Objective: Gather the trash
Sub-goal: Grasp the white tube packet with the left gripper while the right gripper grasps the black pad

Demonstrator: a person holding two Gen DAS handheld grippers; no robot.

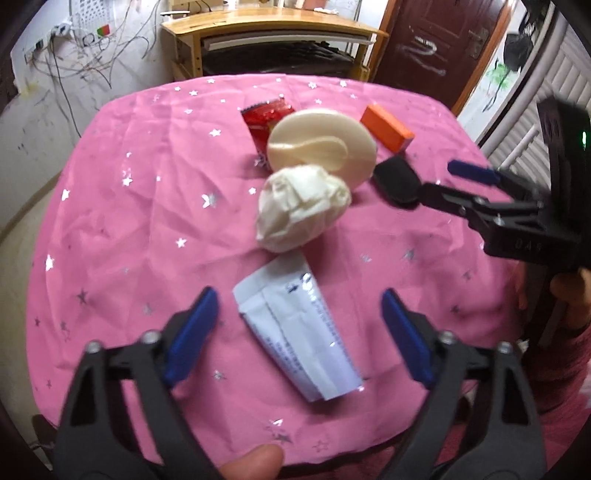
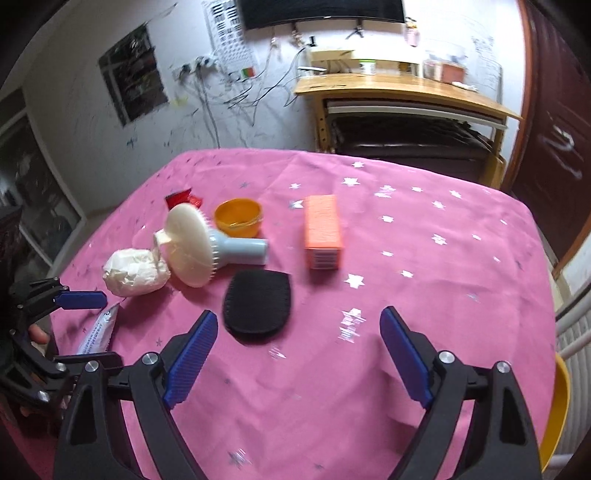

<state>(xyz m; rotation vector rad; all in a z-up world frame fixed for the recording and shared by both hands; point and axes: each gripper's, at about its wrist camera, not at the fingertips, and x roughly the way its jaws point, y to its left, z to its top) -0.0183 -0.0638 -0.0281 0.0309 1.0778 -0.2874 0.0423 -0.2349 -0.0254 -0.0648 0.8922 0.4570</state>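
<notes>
The left wrist camera looks steeply down from close above the near edge of the pink tablecloth (image 1: 122, 221), over its own two fingers, toward the wooden desk (image 1: 273, 26) at the far wall. The right wrist camera sits further right, tilted down less, taking in more of the far wall. Both views share the crumpled tissue (image 1: 301, 206) (image 2: 135, 273), the cream brush (image 1: 321, 144) (image 2: 188, 247), the orange box (image 1: 386, 127) (image 2: 323, 230) and the black pad (image 1: 397, 182) (image 2: 256, 306). Each camera catches the other gripper at its frame edge.
</notes>
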